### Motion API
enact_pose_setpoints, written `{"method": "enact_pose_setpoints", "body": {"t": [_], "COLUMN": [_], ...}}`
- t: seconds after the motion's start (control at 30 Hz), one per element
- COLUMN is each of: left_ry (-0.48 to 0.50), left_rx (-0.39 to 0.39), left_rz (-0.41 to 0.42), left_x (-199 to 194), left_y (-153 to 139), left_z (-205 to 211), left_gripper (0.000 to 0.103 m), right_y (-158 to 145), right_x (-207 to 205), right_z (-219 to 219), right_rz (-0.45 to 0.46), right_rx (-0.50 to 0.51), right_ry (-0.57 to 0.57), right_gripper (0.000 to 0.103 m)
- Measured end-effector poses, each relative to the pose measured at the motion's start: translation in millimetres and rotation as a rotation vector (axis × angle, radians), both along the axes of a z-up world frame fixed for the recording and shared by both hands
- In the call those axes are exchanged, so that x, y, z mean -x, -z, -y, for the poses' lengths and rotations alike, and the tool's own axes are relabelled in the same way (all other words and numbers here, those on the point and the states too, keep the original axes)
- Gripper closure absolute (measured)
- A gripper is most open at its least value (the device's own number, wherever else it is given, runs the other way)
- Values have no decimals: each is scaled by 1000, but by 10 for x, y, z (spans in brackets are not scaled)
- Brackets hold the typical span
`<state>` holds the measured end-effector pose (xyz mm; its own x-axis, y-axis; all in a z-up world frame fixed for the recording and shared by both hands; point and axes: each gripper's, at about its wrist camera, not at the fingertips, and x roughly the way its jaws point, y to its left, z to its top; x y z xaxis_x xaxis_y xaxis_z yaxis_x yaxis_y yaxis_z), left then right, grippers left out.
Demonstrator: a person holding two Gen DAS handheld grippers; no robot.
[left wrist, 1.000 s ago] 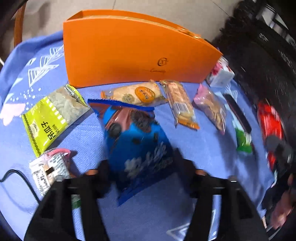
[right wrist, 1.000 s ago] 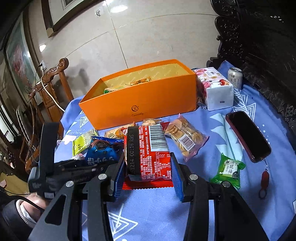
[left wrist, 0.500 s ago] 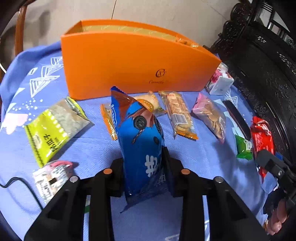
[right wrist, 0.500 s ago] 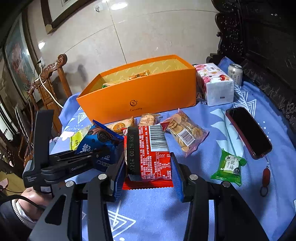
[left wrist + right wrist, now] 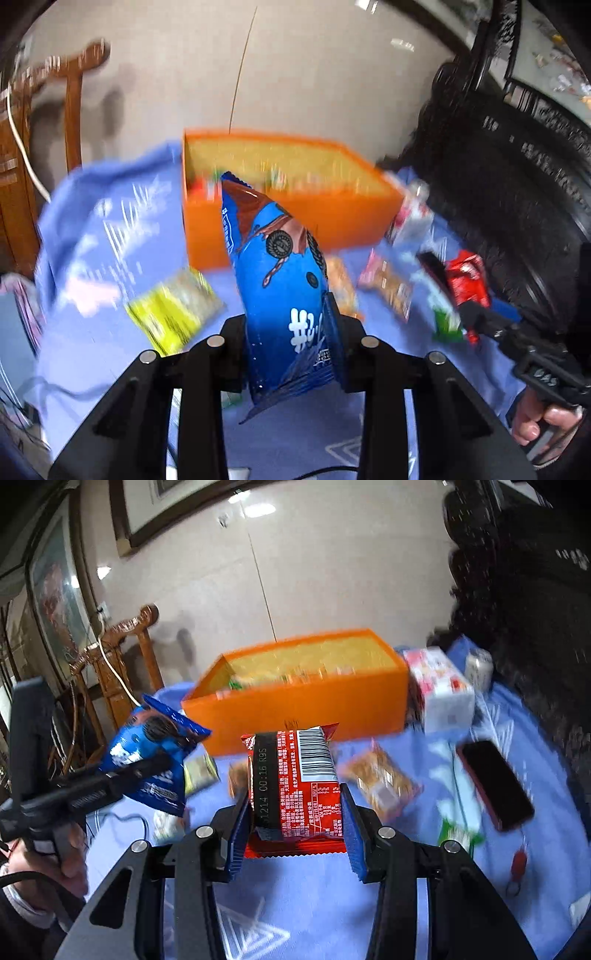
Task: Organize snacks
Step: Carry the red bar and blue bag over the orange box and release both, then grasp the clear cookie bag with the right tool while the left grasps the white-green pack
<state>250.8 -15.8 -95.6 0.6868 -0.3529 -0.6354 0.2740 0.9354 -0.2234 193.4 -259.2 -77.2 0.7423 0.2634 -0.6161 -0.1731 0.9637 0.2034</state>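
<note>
My left gripper [image 5: 290, 343] is shut on a blue cookie packet [image 5: 279, 280], which stands upright between the pads, lifted above the blue tablecloth. The same blue cookie packet [image 5: 151, 760] shows at the left of the right wrist view. My right gripper [image 5: 295, 812] is shut on a red snack packet [image 5: 295, 775] with a barcode, held off the cloth. Behind both stands an open orange box [image 5: 306, 705] with several snacks inside; the orange box [image 5: 280, 218] is also ahead in the left wrist view. Both views are blurred.
Loose on the cloth lie a yellow-green seed packet [image 5: 173, 310], biscuit packets [image 5: 380, 779], a green packet [image 5: 458, 834] and a dark phone [image 5: 495, 782]. A white tissue pack [image 5: 439, 690] and a can [image 5: 478, 666] stand right of the box. A wooden chair [image 5: 118, 664] is at left.
My left gripper closed on the blue cookie packet lying flat on the cloth and lifted it upright, high above the table. The right gripper rose a little with the red packet.
</note>
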Motion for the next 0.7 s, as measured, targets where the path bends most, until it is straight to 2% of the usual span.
{"method": "enact_pose_setpoints", "body": {"t": [0.17,0.27,0.4,0.43,0.47,0.5,0.53,0.57,0.63,0.7], "left_ry": [12,14,-1,-2,-9,-26,-87,-120,-115,-111], "left_rx": [-35,-44,-94,-96,-99,-104,-118,-117,-88,-81], "left_rz": [112,154,211,211,213,215,229,248,276,297], "left_x": [-318,-568,-1064,-1153,-1307,-1373,-1426,-1433,-1331,-1198], "left_y": [-594,-839,-1110,-1134,-1177,-1213,-1258,-1294,-1359,-1366], "left_z": [11,64,156,165,177,149,118,82,-16,-93], "left_gripper": [71,71,70,65,53,14,4,4,4,4], "right_y": [-483,-722,-930,-956,-982,-991,-1007,-1035,-1082,-1099], "right_x": [-383,-691,-1245,-1350,-1519,-1638,-1753,-1782,-1713,-1587], "right_z": [-42,-88,-177,-194,-229,-250,-250,-219,-142,-67], "right_rz": [127,192,234,244,255,256,250,250,274,281], "right_rx": [31,54,86,93,107,124,154,148,100,91], "right_ry": [-22,-30,-44,-45,-51,-52,-12,2,-9,2], "right_gripper": [58,58,58,56,50,26,23,21,20,13]}}
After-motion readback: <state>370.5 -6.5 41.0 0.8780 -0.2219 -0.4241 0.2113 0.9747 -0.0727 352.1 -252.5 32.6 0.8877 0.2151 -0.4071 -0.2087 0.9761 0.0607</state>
